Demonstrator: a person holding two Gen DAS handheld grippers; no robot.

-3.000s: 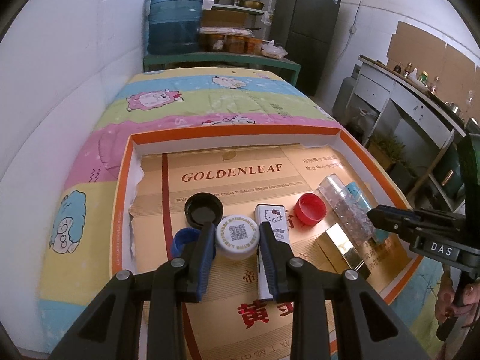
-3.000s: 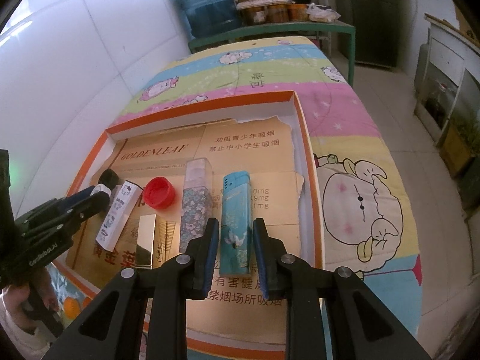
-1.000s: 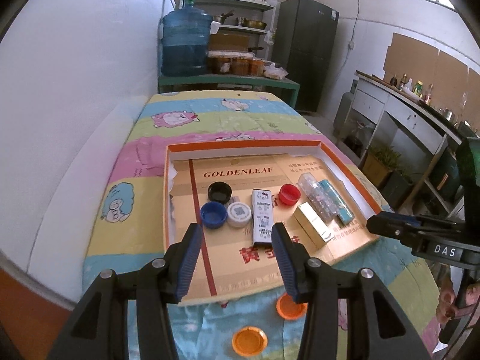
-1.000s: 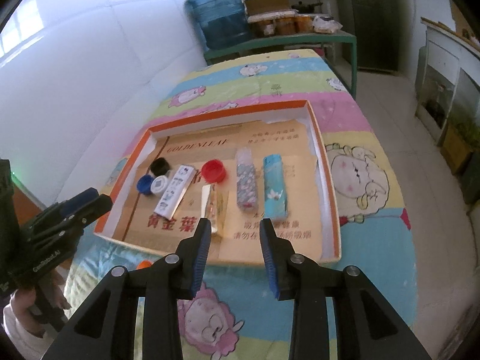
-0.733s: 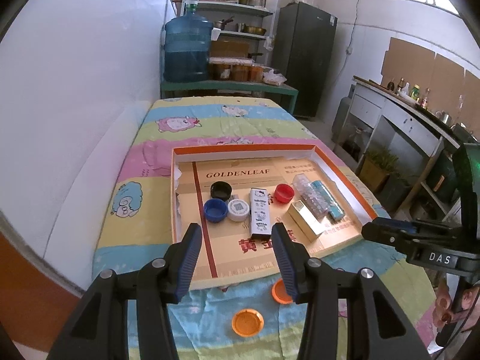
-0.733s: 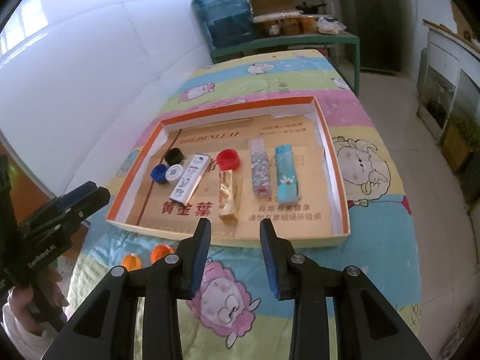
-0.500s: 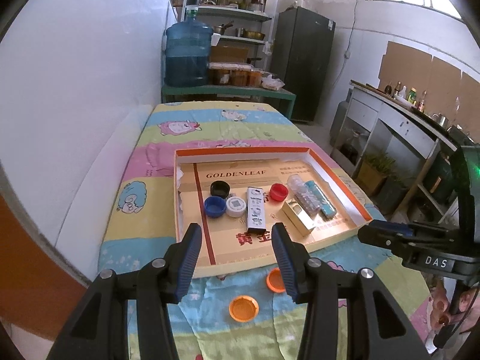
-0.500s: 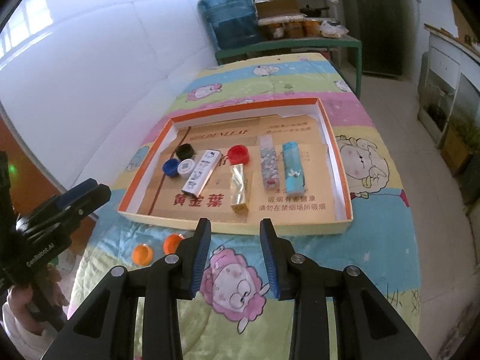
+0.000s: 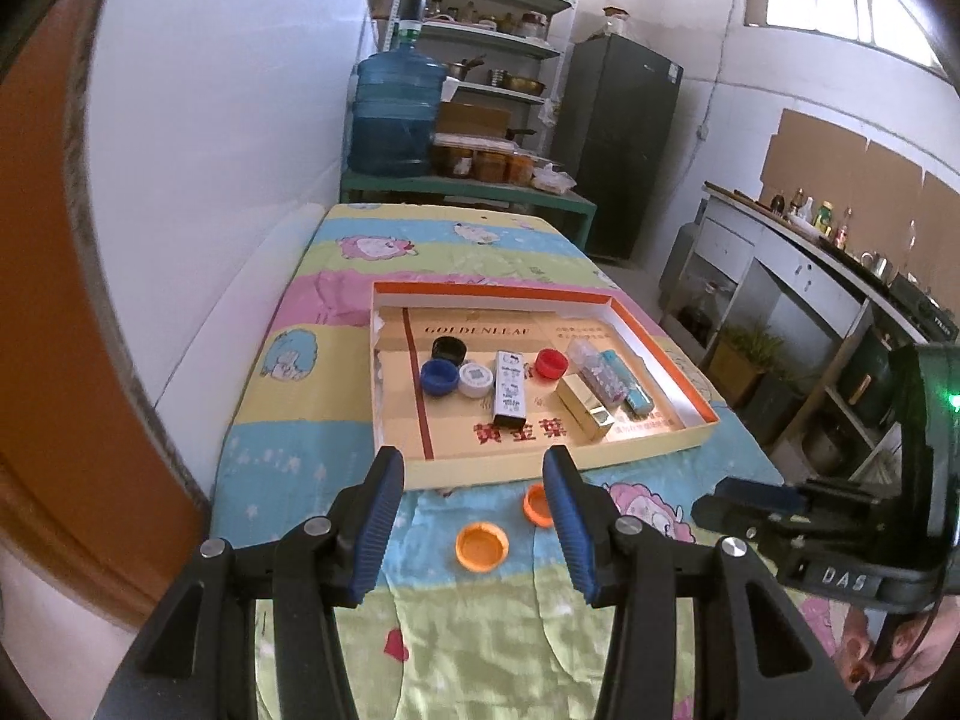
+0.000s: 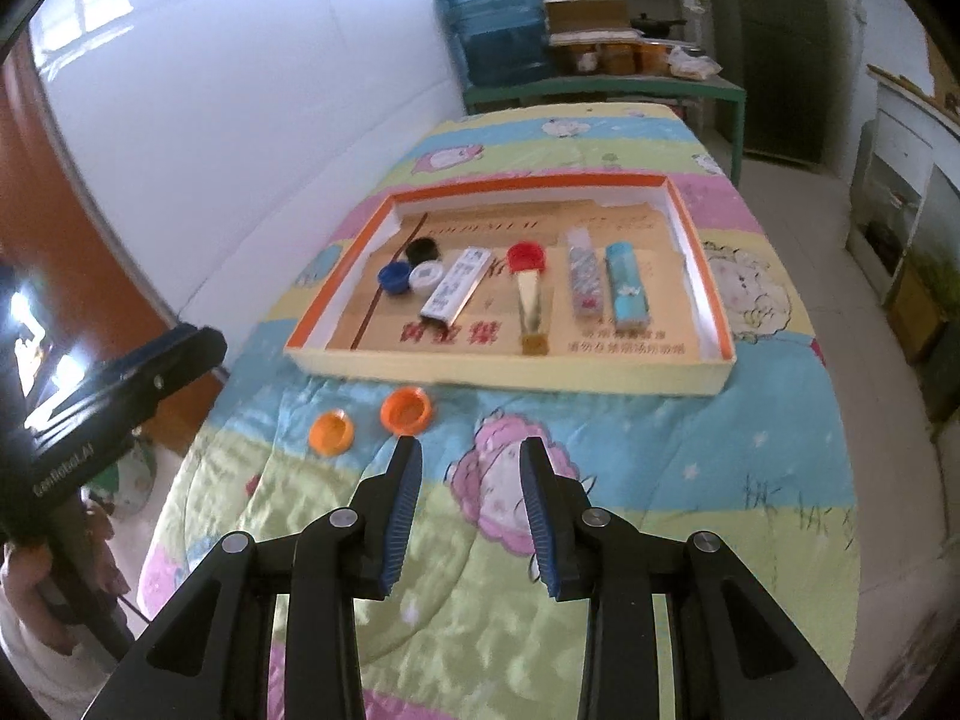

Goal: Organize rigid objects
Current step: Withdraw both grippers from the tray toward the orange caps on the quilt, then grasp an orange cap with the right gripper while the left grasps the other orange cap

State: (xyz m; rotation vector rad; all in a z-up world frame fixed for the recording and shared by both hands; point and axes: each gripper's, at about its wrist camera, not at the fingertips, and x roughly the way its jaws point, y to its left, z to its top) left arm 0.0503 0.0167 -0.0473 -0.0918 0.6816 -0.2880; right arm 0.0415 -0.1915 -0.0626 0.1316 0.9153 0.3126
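An orange-rimmed cardboard tray (image 9: 540,294) (image 10: 510,369) lies on the cartoon-print blanket. In it lie a black cap (image 9: 449,350), a blue cap (image 9: 438,377), a white cap (image 9: 475,379), a white box (image 9: 509,387), a red cap (image 9: 551,363), a gold box (image 9: 585,408), a clear patterned case (image 9: 594,371) and a teal lighter (image 9: 627,381). Two orange caps (image 9: 482,547) (image 9: 536,503) lie on the blanket in front of the tray. My left gripper (image 9: 474,468) is open and empty, well back from the tray. My right gripper (image 10: 470,450) is open and empty.
A white wall runs along the left of the table. A blue water jug (image 9: 396,114) and shelves stand at the far end. A counter (image 9: 810,252) and floor lie to the right. The other hand-held gripper (image 10: 114,384) shows at the left of the right wrist view.
Both grippers have pulled back and up from the tray. The white cap and teal lighter they were around stay in the tray. The two orange caps have come into view.
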